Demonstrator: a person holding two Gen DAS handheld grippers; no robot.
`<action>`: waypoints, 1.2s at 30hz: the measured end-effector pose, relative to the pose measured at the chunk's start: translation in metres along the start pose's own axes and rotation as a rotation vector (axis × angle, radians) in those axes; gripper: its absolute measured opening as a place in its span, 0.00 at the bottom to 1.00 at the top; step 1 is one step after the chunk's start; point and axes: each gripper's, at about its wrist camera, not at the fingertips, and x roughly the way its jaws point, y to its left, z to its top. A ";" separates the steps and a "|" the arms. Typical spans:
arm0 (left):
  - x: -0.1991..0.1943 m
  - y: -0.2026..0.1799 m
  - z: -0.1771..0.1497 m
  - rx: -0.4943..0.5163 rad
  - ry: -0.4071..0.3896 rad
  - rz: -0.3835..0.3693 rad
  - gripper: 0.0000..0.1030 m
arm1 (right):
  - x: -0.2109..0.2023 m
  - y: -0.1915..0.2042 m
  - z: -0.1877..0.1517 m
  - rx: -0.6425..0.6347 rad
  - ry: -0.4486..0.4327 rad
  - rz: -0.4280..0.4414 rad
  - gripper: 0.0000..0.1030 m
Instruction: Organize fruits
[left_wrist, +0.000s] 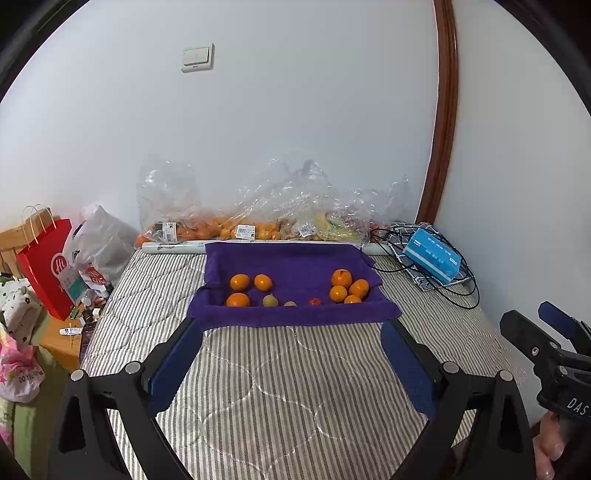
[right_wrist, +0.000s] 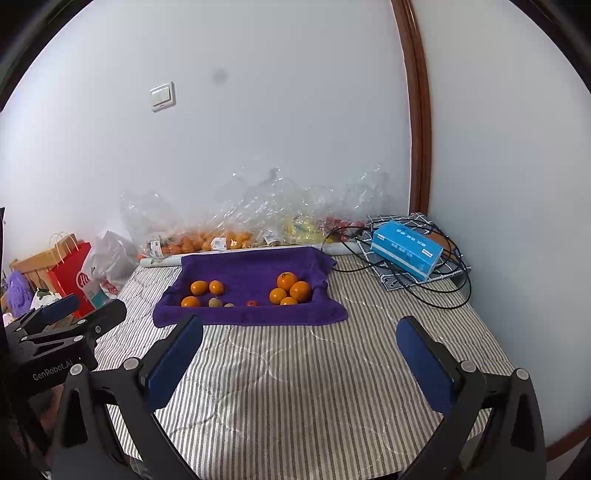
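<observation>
On the striped bed, the left gripper (left_wrist: 291, 354) hangs spread and empty short of the purple towel (left_wrist: 295, 264), where three oranges (left_wrist: 245, 290) sit left, small fruits (left_wrist: 270, 300) in the middle and a cluster of oranges (left_wrist: 347, 286) right. The right gripper (right_wrist: 299, 354) is likewise spread, empty. Round fruit could roll on the soft towel if nudged, and a hard pinch might bruise the small ones.
</observation>
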 end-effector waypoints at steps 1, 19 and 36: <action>0.000 0.000 -0.001 0.002 0.001 0.002 0.95 | 0.000 0.000 0.000 0.000 0.000 0.000 1.00; -0.003 0.000 -0.003 0.005 -0.002 0.004 0.95 | -0.003 0.001 -0.001 0.001 -0.009 0.020 1.00; -0.003 -0.001 -0.003 0.003 -0.002 0.004 0.95 | -0.005 0.003 0.000 0.002 -0.012 0.019 1.00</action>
